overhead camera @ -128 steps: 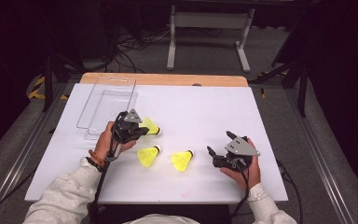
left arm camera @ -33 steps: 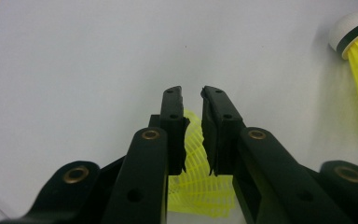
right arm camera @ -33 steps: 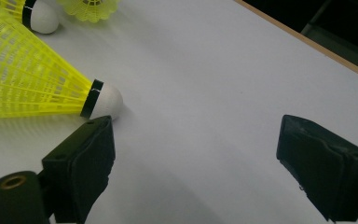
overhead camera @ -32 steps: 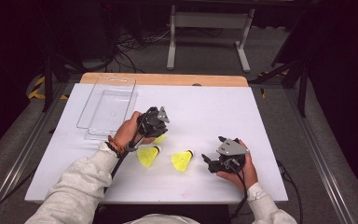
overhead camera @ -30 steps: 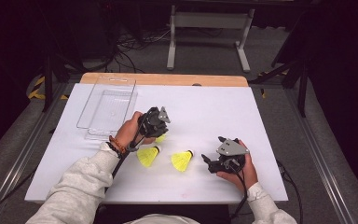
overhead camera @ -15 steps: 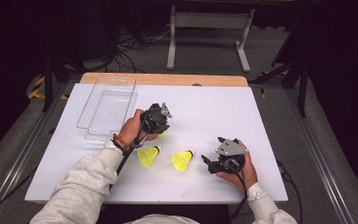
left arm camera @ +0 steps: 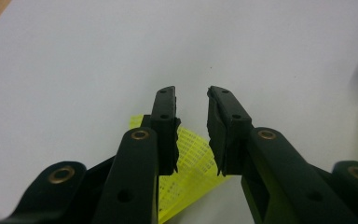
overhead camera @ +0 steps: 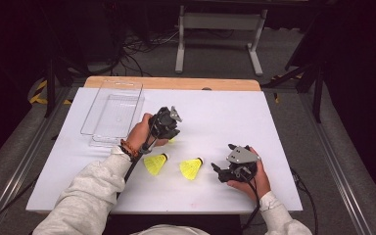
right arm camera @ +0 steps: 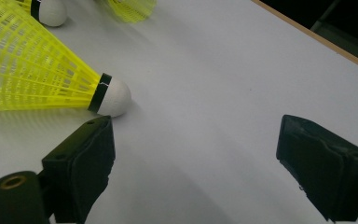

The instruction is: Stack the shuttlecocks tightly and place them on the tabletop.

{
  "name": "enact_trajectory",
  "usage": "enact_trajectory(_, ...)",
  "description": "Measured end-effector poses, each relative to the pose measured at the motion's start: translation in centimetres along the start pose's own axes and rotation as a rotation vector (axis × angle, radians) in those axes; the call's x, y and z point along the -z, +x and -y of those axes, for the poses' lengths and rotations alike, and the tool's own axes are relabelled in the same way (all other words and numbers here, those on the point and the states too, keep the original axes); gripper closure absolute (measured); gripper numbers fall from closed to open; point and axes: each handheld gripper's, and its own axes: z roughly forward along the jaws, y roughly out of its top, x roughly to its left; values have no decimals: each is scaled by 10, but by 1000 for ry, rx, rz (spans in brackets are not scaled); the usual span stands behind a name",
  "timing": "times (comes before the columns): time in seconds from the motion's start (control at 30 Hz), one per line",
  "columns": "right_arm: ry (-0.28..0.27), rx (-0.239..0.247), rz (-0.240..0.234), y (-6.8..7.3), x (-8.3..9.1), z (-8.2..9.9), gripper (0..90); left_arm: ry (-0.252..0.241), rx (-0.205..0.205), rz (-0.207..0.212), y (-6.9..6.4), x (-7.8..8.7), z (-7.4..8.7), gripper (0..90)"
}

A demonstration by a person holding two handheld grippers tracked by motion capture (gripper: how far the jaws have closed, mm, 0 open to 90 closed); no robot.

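Left gripper view: a yellow shuttlecock (left arm camera: 191, 172) lies on the white counter (left arm camera: 270, 56) under the left gripper (left arm camera: 191, 100), its skirt between the fingers (left arm camera: 165, 121), which have just been opening and stand narrowly parted, pads off the mesh. It sits mid-counter, just right of the clear tray (overhead camera: 112, 110) by the far left corner. Two more shuttlecocks (overhead camera: 155, 164) (overhead camera: 191, 168) lie toward the near edge. The right gripper (overhead camera: 220, 171) rests near the right one, fingers wide apart, holding nothing. Best to lift clear straight up so the skirt isn't dragged.
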Motion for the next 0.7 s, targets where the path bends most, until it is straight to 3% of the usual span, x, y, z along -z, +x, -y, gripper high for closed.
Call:
enact_trajectory(0.23,7,0,-5,0,0,0,125,7,6,11,-1,2,1,725)
enact_trajectory(0.47,11,2,-5,0,-1,1,124,18,5,53,-4,4,6,718)
enact_trajectory(0.7,14,5,-6,1,-1,1,123,8,2,51,-5,6,7,697)
